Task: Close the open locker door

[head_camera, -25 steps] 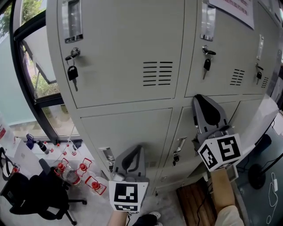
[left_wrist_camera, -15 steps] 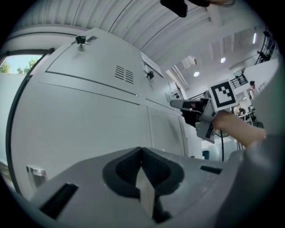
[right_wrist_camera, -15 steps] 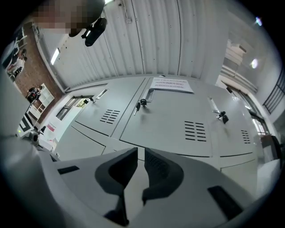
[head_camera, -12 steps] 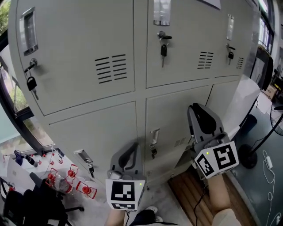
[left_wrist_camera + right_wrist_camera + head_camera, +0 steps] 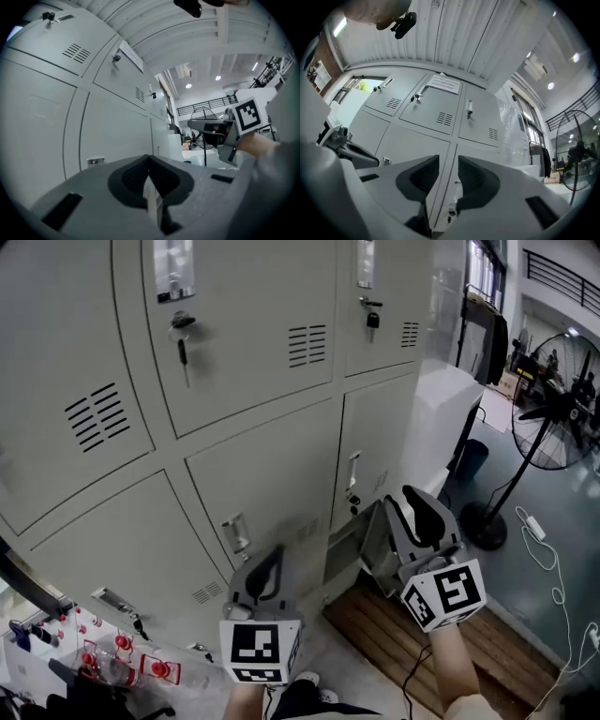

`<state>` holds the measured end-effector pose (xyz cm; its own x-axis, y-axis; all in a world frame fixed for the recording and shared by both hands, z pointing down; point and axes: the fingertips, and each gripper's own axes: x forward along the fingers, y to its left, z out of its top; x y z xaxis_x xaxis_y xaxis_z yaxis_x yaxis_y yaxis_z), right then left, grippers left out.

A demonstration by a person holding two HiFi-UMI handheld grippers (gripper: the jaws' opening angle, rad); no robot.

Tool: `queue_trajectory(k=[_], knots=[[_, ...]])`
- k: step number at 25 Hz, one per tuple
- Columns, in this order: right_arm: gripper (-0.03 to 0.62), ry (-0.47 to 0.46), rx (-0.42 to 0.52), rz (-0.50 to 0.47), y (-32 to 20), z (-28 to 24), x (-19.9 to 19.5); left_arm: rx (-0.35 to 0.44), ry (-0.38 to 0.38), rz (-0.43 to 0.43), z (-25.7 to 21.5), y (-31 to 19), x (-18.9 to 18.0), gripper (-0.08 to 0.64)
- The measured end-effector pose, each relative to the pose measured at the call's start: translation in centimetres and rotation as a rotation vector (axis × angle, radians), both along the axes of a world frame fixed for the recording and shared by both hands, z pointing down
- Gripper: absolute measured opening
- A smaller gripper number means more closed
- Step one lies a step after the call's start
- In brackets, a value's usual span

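Note:
Grey lockers (image 5: 244, 381) fill the head view. In the bottom row one locker door (image 5: 373, 542) stands swung out, beside its dark opening (image 5: 339, 557). My right gripper (image 5: 412, 498) is held just in front of that door, partly covering it. Its jaws have just been opening and stand apart with nothing between them. In the right gripper view, the right gripper (image 5: 448, 161) frames a locker seam and a door handle (image 5: 451, 208). My left gripper (image 5: 272, 554) points at the lower lockers further left. In the left gripper view, the left gripper (image 5: 149, 160) has its tips together, holding nothing.
A standing fan (image 5: 555, 409) and a white cable (image 5: 553, 549) are on the floor to the right. Wooden boards (image 5: 394, 634) lie below the open locker. A plastic-wrapped white unit (image 5: 441, 418) stands at the row's end. Red-capped bottles (image 5: 122, 657) sit lower left. Keys (image 5: 183, 343) hang from upper locks.
The view has swung right along the lockers, bringing the swung-out door and the fan into sight. Both grippers moved right and lower. The right jaws went from together to apart.

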<state>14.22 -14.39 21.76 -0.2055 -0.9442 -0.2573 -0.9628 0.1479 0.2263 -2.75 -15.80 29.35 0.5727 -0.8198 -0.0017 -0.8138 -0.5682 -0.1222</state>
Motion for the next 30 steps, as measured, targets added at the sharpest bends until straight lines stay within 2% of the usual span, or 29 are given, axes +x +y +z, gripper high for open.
queue_trajectory(k=[9, 17, 24, 30], knots=[[0.169, -0.078, -0.144, 0.18, 5.2, 6.9, 10.3, -0.032, -0.018, 0.131, 2.4, 1.8, 8.5, 0.002], [0.196, -0.08, -0.245, 0.249, 7.7, 11.8, 15.0, -0.07, -0.048, 0.216, 5.3, 3.4, 14.1, 0.003], [0.196, -0.105, -0.325, 0.278, 5.1, 17.7, 17.6, -0.112, -0.074, 0.282, 9.2, -0.2, 18.2, 0.003], [0.196, -0.106, -0.349, 0.282, 2.3, 21.3, 19.3, -0.132, -0.102, 0.37, 11.7, -3.2, 22.1, 0.002]])
